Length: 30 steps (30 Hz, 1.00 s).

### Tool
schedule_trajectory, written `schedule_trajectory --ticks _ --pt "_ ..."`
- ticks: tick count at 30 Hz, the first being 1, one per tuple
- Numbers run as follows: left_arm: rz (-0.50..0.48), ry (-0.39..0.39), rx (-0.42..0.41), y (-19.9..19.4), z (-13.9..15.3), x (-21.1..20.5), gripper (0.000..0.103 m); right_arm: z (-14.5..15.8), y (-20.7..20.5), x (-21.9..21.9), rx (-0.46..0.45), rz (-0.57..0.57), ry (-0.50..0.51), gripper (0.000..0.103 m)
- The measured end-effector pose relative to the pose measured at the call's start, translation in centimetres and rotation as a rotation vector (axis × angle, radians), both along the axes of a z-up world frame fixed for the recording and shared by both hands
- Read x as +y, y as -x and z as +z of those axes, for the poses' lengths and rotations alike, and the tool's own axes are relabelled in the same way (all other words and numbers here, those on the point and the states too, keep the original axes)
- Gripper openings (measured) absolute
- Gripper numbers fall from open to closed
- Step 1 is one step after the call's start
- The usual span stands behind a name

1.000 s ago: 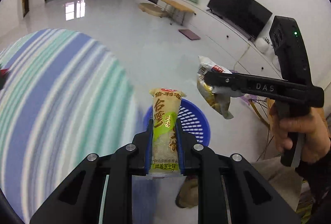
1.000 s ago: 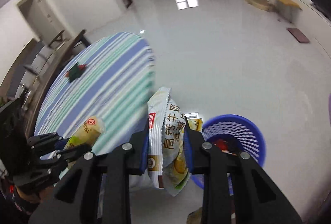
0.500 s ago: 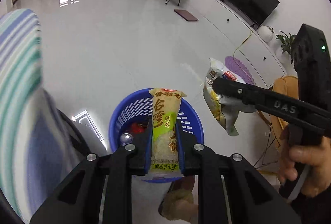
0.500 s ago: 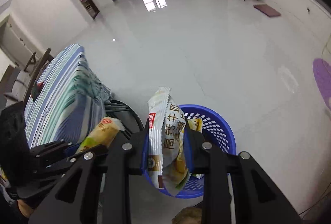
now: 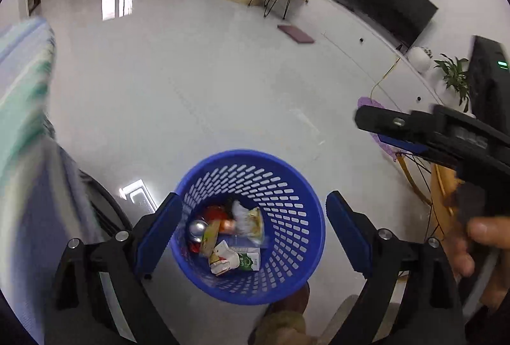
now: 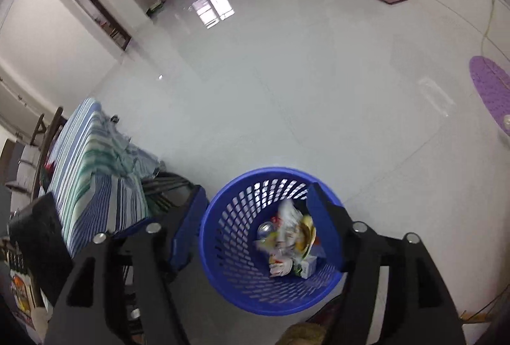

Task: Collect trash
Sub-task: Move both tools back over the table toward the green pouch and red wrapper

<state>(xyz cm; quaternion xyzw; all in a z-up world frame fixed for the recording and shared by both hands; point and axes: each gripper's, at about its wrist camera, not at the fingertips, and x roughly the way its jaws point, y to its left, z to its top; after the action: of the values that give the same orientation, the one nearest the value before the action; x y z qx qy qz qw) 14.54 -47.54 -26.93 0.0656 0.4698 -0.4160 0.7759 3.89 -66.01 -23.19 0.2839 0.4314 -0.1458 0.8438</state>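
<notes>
My left tongs [image 5: 251, 233]: spread wide, holding nothing, above the blue basket [image 5: 296, 185]. My right tongs [image 6: 256, 217]: likewise wide and bare over the same basket. Basket: on the white floor [image 5: 178, 83], holding wrappers [image 5: 247, 219], a carton [image 5: 248, 260], a can [image 5: 197, 228]. Striped counter [image 6: 92, 173]: left, beside the basket.

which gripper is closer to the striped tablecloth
Left. The left gripper hangs open over the blue basket, with the striped tablecloth just beside it; the right gripper is farther out.
</notes>
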Motion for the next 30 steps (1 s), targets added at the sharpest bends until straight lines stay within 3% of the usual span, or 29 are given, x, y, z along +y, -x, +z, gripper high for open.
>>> schedule_trajectory --ticks 3,8,10,14,20,25,30 --pt "-0.020 0.042 -0.046 2.0 3.5 3.0 0.095 1.2 0.4 0.5 -0.020 -0.010 0.063 0.087" --pt "0.010 0.046 -0.117 4.3 8.0 9.6 0.098 3.8 0.3 4.3 -0.056 0.055 0.250 0.094" --pt "0.036 0.044 -0.133 4.2 9.0 13.2 0.098 4.7 0.1 6.7 -0.074 0.103 0.324 0.096" --pt "0.148 -0.035 -0.181 2.1 9.2 21.4 0.098 5.9 -0.5 12.9 -0.134 0.238 0.420 0.096" --pt "0.367 -0.153 -0.180 -3.7 7.8 34.0 0.098 5.5 -2.2 25.2 -0.180 0.461 0.353 0.096" --pt "0.431 -0.241 -0.212 -7.9 7.3 40.3 0.098 5.0 -5.2 35.8 -0.155 0.660 0.330 0.096" --pt "0.458 -0.271 -0.178 -12.3 7.0 44.4 0.098 4.3 -8.7 41.2 -0.118 0.732 0.354 0.096"
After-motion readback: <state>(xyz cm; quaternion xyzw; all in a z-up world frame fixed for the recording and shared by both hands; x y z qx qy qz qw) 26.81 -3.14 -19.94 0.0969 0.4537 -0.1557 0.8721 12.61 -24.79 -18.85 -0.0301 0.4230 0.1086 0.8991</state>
